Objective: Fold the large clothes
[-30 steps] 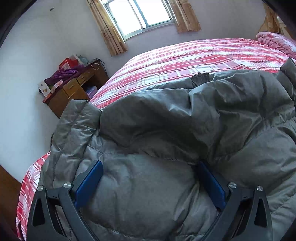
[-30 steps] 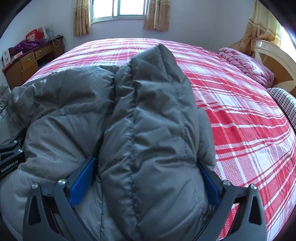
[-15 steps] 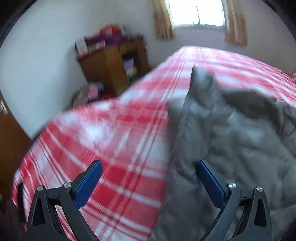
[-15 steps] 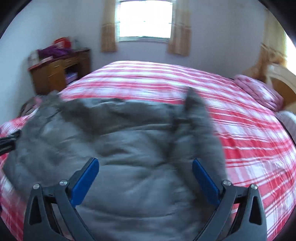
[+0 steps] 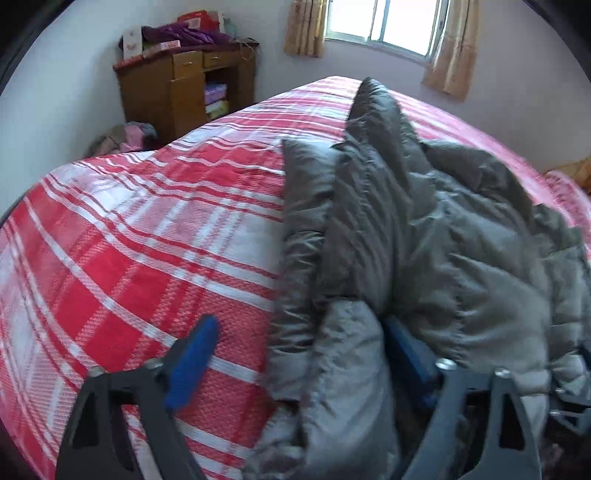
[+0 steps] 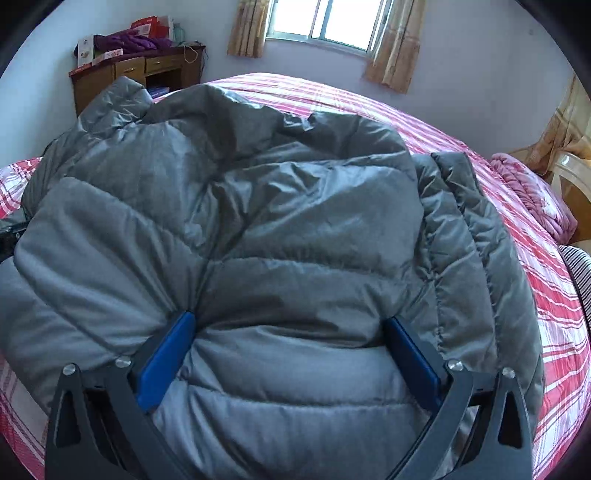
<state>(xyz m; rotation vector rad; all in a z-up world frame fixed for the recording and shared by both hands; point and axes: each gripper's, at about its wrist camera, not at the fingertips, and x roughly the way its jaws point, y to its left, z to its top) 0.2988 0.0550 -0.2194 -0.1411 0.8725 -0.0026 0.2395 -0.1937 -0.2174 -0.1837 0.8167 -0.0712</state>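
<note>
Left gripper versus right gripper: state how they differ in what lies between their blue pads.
The left gripper, its jaws closing, spans the grey puffer jacket's edge, with bare red plaid bedspread beside its left pad. The right gripper has jacket bulging across its whole gap, touching both pads. Both point down at the same jacket.

A wooden desk (image 6: 136, 75) with clutter stands beside the curtained window (image 6: 325, 22).

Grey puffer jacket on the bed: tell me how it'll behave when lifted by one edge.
The grey puffer jacket probably droops and unfolds: it lies in loose, rumpled folds on the plaid bedspread. Its puffy quilted panels suggest it is light for its bulk. The smooth, faintly shiny shell may slip from the left gripper, whose jaws are closing around one edge.
</note>
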